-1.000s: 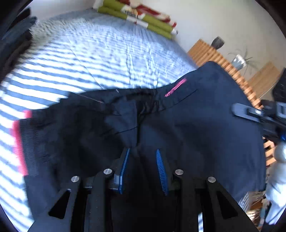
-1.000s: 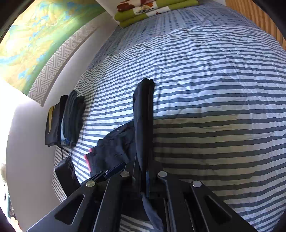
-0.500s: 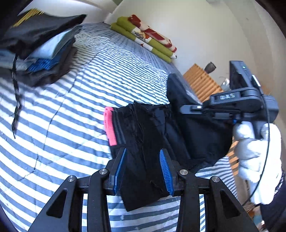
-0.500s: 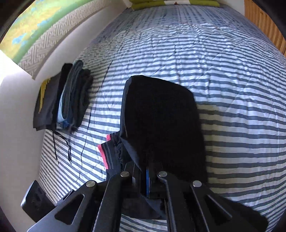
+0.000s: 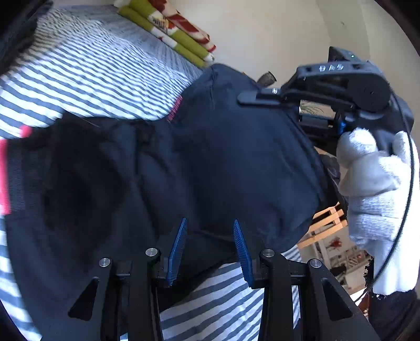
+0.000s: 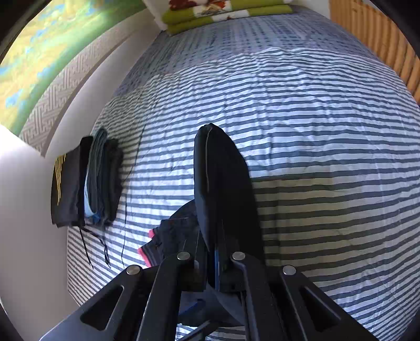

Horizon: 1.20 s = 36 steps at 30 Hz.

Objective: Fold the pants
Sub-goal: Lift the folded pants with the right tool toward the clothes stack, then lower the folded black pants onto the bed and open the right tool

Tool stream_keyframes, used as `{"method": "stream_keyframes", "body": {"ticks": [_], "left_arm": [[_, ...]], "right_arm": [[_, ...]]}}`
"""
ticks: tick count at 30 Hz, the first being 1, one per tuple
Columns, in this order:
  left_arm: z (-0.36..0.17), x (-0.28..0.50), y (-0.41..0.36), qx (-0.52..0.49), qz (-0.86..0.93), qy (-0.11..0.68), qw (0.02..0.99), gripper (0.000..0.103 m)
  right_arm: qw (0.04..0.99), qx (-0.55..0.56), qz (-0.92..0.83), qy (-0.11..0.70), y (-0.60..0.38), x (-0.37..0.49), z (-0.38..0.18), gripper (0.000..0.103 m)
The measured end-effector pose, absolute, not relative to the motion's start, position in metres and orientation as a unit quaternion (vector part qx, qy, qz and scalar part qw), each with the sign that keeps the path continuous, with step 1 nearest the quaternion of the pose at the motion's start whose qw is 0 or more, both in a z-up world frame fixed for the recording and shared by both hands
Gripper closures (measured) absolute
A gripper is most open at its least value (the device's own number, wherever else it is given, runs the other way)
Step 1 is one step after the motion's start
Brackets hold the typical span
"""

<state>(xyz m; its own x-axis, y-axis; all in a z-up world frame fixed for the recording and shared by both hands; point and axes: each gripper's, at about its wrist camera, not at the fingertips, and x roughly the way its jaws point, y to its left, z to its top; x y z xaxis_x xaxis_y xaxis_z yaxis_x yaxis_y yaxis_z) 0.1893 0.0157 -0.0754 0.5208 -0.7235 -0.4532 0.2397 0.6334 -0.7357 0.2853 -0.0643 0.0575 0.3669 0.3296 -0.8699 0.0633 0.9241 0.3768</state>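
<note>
Two hand-held grippers are working dark pants (image 5: 215, 157) over a striped bed (image 6: 315, 131): the right hand-held gripper (image 6: 216, 258) is clamping the fabric, the left hand-held gripper (image 5: 210, 246) is gaping wide.

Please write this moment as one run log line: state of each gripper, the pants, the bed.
left gripper: open, over pants | right gripper: shut on pants, fold lifted | bed: striped cover, folded stack at wall side

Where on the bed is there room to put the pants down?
The striped blanket is bare right of the lifted pants, up to the green pillows. It is crowded at the left: the folded clothes pile by the wall, and its cords.
</note>
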Motion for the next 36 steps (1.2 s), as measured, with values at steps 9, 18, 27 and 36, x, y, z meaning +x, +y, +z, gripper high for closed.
{"method": "stream_keyframes", "body": {"ticks": [9,18,27,36], "left_arm": [[-0.105,0.172,-0.029,-0.242,-0.314,0.460,0.794,0.064],[-0.048,0.106,0.062,-0.126,-0.219,0.406,0.878,0.061],[-0.058,0.096,0.201,-0.204,-0.072,0.393,0.894,0.061],[-0.050,0.105,0.211,-0.225,-0.094,0.376,0.894,0.061]], "right_arm": [[0.799,0.207,0.089,0.557,-0.085,0.287,0.043,0.100],[0.801,0.179,0.115,0.560,-0.036,0.277,0.045,0.100],[0.773,0.090,0.143,0.612,0.072,0.261,-0.020,0.098],[0.736,0.108,0.295,0.600,0.059,0.210,0.007,0.083]]}}
